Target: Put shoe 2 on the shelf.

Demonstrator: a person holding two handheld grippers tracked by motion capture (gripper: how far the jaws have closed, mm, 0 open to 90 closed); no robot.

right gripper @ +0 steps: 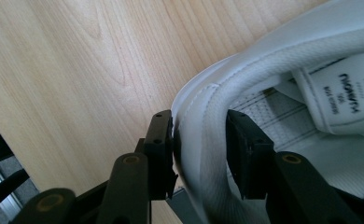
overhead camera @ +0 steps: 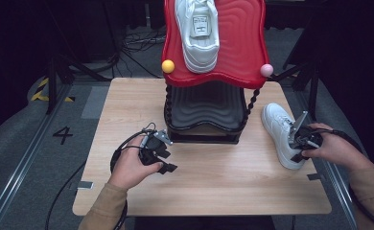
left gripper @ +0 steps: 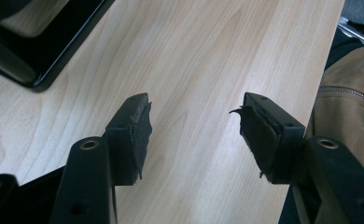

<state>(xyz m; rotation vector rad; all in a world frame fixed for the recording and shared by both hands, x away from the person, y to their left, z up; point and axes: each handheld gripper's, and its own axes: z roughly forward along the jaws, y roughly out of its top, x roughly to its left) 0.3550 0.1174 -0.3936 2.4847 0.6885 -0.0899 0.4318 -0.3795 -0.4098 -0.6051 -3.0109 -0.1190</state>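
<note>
On the left half of the wooden table (overhead camera: 209, 182) the left gripper (overhead camera: 162, 155) sits in the person's left hand (overhead camera: 130, 167), just off the near left corner of the rack's black base. In the left gripper view its jaws stand wide apart over bare wood, nothing between them, so this claw is released; a tan sleeve (left gripper: 350, 102) shows at the right edge of that view.

In the middle, toward the far side of the table, stands a two-level shoe rack (overhead camera: 206, 108). Its lower shelf is black and ribbed, with twisted black posts at the near corners. Its upper shelf (overhead camera: 242, 43) is red and wavy, with a yellow ball (overhead camera: 168, 66) at its near left corner and a pink ball (overhead camera: 266, 70) at its near right corner. A white sneaker (overhead camera: 198, 33) lies on the red shelf.

To the right of the rack a second white sneaker (overhead camera: 278, 132) lies on the table near the right edge, well apart from the left gripper. The right gripper (overhead camera: 298, 143), held in the right hand (overhead camera: 331, 148), is at its heel end. In the right gripper view the jaws straddle the padded collar (right gripper: 208, 140) of the shoe, one jaw outside the heel and one inside the opening. The outer pad (right gripper: 164, 149) lies against the white wall; the inner one appears to stand just clear of the padding, so the claw is around the collar but not clenched on it
</note>
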